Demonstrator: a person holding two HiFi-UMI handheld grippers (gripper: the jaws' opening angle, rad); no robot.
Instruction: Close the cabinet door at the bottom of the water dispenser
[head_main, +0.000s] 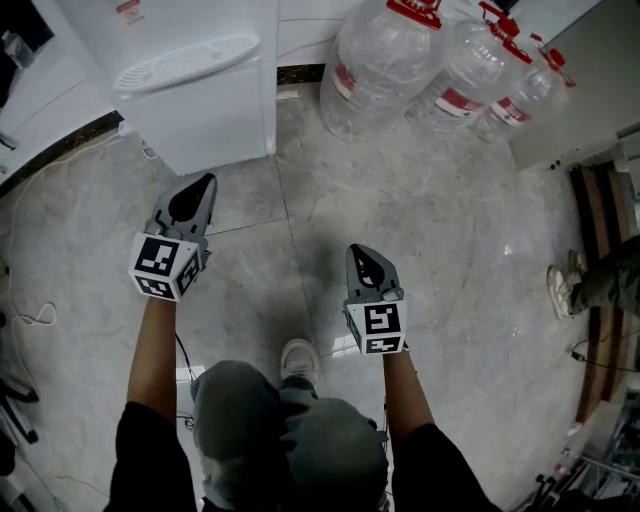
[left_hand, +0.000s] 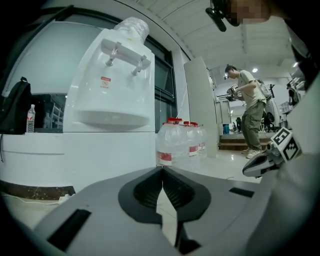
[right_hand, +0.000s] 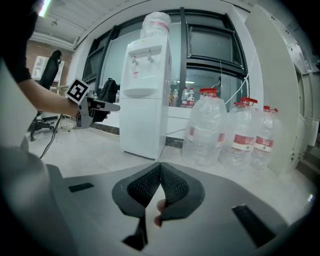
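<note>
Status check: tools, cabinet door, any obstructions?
Left tool shut, empty. Right tool shut, empty. Cabinet door on water dispenser looks flush, closed. Water jugs stand beside, apart from both tools.

Open floor (head_main: 430, 240) in front of the water dispenser (head_main: 195, 80)
Large water bottles (head_main: 385, 70) cluster just right of it; a thin cable (head_main: 40, 316) trails well to its left; straight before it lies clear passage.

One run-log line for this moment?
left gripper: shut, empty | right gripper: shut, empty | cabinet door: looks closed | water dispenser: untouched
</note>
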